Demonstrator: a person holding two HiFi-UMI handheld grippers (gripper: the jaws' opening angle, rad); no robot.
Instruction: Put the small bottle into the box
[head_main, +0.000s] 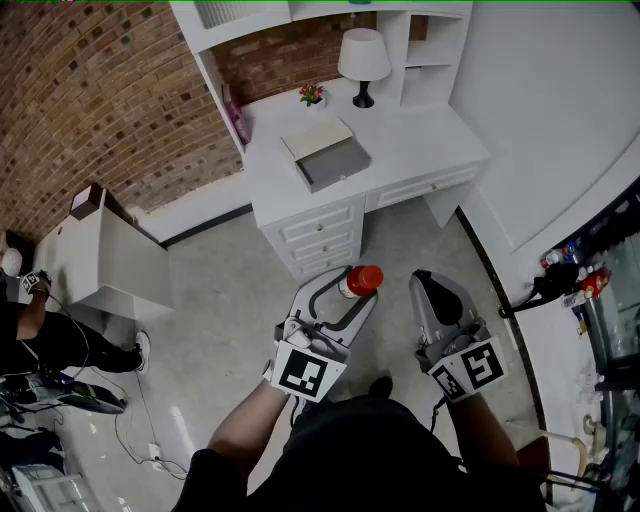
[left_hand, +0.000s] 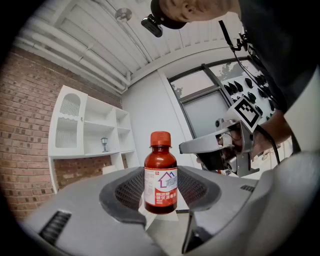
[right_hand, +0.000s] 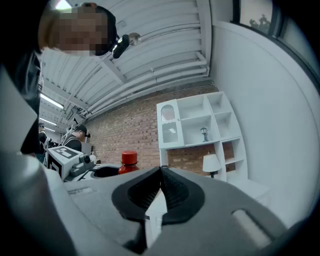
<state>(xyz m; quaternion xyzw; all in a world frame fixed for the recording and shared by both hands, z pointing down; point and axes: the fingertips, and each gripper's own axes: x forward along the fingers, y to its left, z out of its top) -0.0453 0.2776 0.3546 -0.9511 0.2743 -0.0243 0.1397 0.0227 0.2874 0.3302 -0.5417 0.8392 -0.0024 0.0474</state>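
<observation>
A small brown bottle with a red cap and white label stands upright between the jaws of my left gripper, which is shut on it. From the head view the bottle hangs over the floor in front of the white desk. The grey open box lies on the desk top, well ahead of both grippers. My right gripper is held beside the left one, its jaws shut with nothing in them. The bottle's red cap also shows in the right gripper view, off to the left.
The white desk with drawers carries a white lamp and a small flower pot, under white shelves. A low white cabinet stands at the left by the brick wall. A person sits at far left. Cluttered shelving lines the right.
</observation>
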